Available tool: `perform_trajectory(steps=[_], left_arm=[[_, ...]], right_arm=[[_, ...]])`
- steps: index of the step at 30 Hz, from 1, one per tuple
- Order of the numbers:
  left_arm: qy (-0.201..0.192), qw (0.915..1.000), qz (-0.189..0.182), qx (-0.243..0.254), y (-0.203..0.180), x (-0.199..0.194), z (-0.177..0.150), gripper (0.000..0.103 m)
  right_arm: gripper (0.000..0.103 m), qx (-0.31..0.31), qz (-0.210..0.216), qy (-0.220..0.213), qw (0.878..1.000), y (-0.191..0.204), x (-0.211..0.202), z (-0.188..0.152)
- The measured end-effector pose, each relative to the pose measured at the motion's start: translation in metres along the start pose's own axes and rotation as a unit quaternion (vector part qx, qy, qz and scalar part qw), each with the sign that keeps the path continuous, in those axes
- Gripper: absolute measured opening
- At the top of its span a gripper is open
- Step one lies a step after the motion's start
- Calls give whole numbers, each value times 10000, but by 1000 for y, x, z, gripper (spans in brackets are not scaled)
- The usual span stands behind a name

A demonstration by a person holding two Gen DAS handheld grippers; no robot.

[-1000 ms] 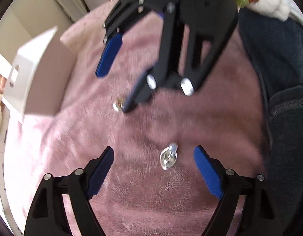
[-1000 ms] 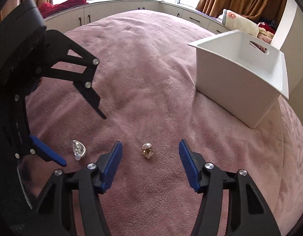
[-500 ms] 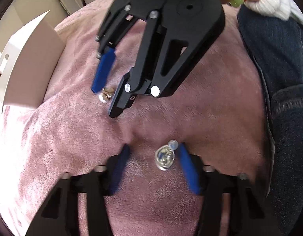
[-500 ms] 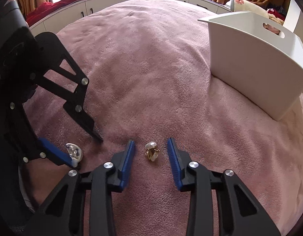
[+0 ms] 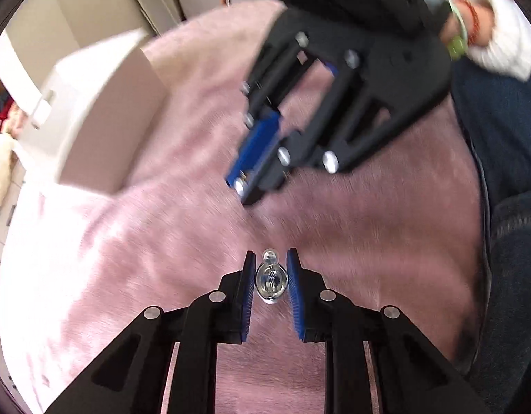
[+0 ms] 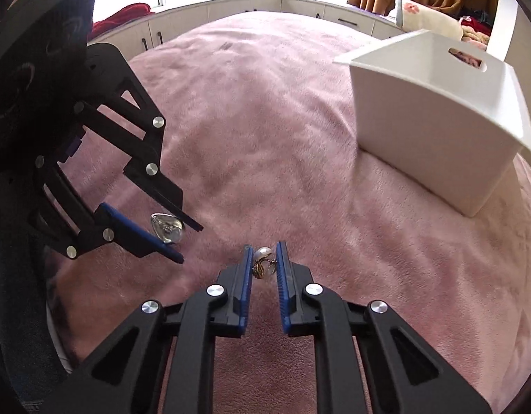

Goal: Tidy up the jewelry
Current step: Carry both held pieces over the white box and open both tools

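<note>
Each gripper pinches one small, light, slippery piece by its sides: the left gripper (image 5: 271,269) grips the silver earring (image 5: 271,281), the right gripper (image 6: 263,262) the gold pearl earring (image 6: 262,263).

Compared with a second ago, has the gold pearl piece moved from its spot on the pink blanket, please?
Yes. The gold pearl piece is now clamped in the right gripper and sits closer to the white box in the right wrist view.

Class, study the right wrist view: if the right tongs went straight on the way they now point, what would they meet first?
The right tongs, shut on a gold pearl ring, point across bare pink blanket. The white bin sits off to the right, so the way looks free, though depth is uncertain.
</note>
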State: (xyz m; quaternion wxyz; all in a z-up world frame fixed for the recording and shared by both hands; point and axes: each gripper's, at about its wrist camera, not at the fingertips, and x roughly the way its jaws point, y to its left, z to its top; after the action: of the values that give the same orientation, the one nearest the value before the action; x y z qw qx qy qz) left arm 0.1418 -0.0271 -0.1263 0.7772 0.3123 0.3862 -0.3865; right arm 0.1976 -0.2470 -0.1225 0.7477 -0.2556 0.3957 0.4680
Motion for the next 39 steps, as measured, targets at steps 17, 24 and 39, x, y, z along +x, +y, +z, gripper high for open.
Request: perform_trajectory(steps=[17,24,39], left_arm=[[-1688,9764,617,-1199,62,-66,25,23],[-1969,9578,1186,-1728,83,-77,43,23],[-1896,9084,1828,-3248,185,-49,69,24]], right_arm=[[14,739,-517,-1677,9817,-43,-103,50],[14,816,-750,-1801,9774,-56,-110,72],[14,951,-1414,-2140,9619,-108,-100,101]])
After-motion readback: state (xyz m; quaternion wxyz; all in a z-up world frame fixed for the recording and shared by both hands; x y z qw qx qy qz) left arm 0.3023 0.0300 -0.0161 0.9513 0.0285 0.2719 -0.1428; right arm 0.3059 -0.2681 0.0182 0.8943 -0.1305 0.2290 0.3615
